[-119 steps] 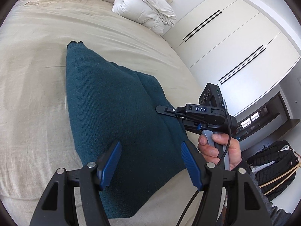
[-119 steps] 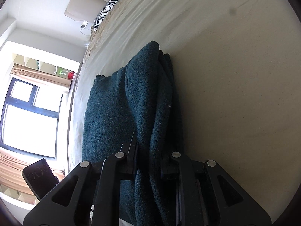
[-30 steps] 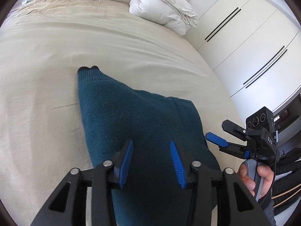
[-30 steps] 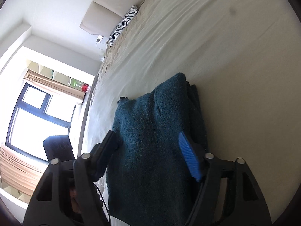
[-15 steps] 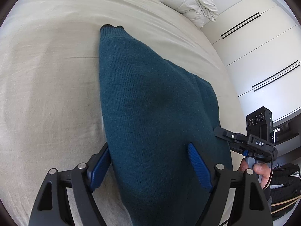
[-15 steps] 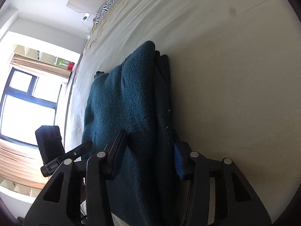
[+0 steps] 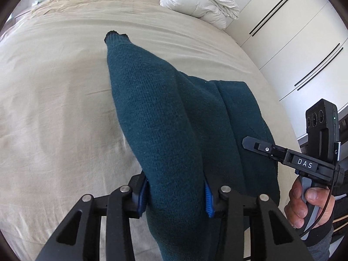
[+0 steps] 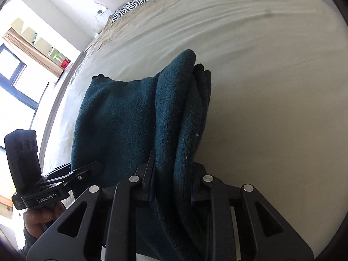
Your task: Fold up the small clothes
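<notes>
The left gripper [image 7: 175,198] has just squeezed its blue pads [image 7: 208,198] in on the near end of the dark teal knitted sweater [image 7: 165,130], and the thick roll of wool fills the gap. The right gripper [image 8: 173,180] has also just closed, and its black fingers [image 8: 150,174] pinch the stacked edge of the same sweater tightly. A second ago both grippers stood wide apart above the wool, holding nothing. Now each has a near corner. The sweater lies lengthwise on the big beige bed sheet [image 7: 54,108], already folded narrow. Next comes, I think, lifting the near end and laying it over the far end.
</notes>
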Tool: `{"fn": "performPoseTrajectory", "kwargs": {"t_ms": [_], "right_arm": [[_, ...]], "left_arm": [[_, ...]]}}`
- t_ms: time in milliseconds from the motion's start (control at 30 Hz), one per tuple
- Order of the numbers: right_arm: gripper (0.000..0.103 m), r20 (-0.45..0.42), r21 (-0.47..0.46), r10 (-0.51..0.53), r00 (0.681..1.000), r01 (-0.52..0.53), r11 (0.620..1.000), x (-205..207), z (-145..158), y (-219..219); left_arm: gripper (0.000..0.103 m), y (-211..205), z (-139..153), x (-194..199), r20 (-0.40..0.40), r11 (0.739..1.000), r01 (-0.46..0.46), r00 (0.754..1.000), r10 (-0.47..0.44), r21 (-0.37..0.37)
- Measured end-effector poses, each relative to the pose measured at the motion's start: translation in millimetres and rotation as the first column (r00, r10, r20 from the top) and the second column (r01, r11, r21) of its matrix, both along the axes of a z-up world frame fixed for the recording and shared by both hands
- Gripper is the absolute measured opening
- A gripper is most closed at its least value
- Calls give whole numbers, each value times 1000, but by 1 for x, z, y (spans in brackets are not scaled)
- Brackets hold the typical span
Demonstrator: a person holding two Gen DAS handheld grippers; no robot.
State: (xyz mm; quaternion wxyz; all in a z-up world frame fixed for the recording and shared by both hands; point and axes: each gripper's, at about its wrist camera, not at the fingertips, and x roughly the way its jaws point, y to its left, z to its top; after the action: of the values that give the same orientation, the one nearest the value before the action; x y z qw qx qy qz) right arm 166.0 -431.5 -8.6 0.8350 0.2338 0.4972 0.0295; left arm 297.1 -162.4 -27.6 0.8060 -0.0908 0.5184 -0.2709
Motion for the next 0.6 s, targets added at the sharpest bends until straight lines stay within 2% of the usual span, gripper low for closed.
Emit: {"fn": "performPoseTrajectory", "kwargs": {"t_ms": [133,267,467,600], "right_arm": [[21,53,29,55,997,-56,998,-37,34,37],[21,94,58,115,989,-121,991,-72,53,84],[21,95,89,178,979,-186,978,-109,50,161],[21,76,121,204,976,-213,970,-124,34,195]], "left_arm": [[44,45,29,-38,25,1000,-7,1000,7,-18],[45,92,45,-82,54,1000,-8,998,8,-4],[45,146,44,-137,70,998,-48,997,45,41],[45,176,28,-156,42,997,-71,997,70,20]]}}
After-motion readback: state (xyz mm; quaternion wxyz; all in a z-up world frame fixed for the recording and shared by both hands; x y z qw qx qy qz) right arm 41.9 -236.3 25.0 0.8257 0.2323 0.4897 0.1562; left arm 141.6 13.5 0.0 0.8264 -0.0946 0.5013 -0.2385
